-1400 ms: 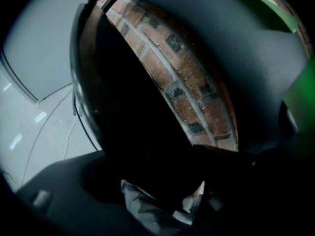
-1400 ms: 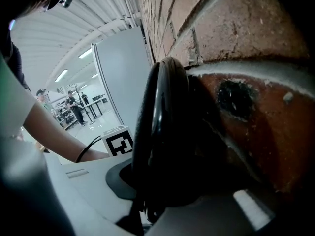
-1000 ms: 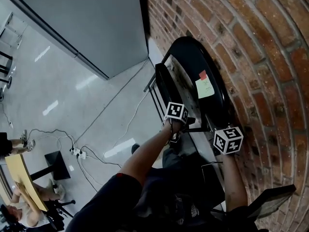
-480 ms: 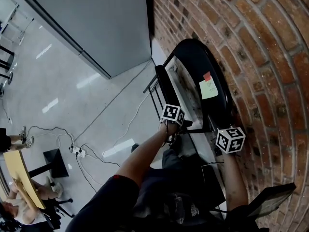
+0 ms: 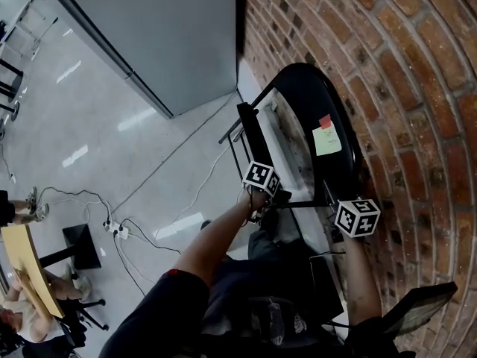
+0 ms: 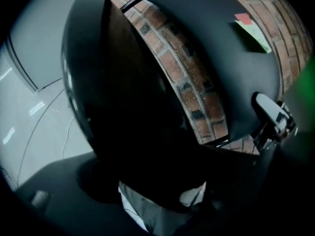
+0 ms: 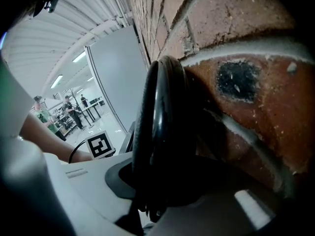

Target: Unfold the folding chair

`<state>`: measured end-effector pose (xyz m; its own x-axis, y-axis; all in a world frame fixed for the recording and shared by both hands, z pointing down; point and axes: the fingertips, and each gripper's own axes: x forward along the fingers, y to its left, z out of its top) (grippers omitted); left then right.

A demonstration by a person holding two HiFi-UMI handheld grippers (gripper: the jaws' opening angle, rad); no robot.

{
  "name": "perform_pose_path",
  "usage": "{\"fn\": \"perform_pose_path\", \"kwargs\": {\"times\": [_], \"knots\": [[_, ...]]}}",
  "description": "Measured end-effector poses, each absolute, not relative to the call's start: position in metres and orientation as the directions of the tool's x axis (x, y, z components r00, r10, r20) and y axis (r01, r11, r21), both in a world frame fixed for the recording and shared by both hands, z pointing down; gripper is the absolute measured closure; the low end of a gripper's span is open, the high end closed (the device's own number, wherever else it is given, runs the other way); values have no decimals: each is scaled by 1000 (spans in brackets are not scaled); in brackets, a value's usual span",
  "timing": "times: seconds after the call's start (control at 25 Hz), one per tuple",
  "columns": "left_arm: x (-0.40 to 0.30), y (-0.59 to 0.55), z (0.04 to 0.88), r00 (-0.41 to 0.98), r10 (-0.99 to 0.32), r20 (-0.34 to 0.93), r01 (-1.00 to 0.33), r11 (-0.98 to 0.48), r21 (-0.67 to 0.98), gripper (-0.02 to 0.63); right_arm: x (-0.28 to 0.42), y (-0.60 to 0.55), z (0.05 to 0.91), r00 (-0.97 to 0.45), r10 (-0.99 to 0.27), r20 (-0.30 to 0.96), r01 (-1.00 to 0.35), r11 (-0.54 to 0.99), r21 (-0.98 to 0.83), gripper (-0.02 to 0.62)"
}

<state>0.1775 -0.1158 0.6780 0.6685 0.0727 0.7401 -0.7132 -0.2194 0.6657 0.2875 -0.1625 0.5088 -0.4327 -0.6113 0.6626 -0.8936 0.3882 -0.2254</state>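
Note:
The black folding chair leans on the brick wall (image 5: 402, 88). Its backrest (image 5: 309, 99) carries a green and red sticky note (image 5: 326, 139). The seat panel (image 5: 256, 136) stands a little way off the backrest. My left gripper (image 5: 274, 194) is shut on the seat's near edge. In the left gripper view the dark seat (image 6: 128, 92) fills the space between the jaws of the left gripper (image 6: 157, 181), with the backrest (image 6: 221, 58) to its right. My right gripper (image 5: 337, 213) is shut on the backrest's rim (image 7: 162, 132), which runs between the jaws of the right gripper (image 7: 157, 191).
A grey panel (image 5: 164, 36) stands left of the wall. Cables and a power strip (image 5: 115, 231) lie on the shiny floor. People sit at the lower left (image 5: 30, 304). Another black object (image 5: 414, 304) leans at the lower right. My own legs are right below the chair.
My left gripper has drifted left, away from the wall, taking the seat's edge with it; the gap to the backrest is wider. The right gripper has stayed put.

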Motion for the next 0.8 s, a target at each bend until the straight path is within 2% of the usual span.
{"fn": "perform_pose_path", "kwargs": {"times": [0.36,0.48,0.8], "knots": [[146,-100,680,671,78,737,-707,-231,668,137,285,-160,515,-436,-605,666,-894,377,-243,505],[128,-92,679,658,76,749,-708,-277,649,208,281,-159,518,-431,-599,674,-896,375,-240,503],[113,-86,682,635,60,770,-728,-286,623,233,280,-156,522,-406,-592,696,-906,361,-221,492]]}}
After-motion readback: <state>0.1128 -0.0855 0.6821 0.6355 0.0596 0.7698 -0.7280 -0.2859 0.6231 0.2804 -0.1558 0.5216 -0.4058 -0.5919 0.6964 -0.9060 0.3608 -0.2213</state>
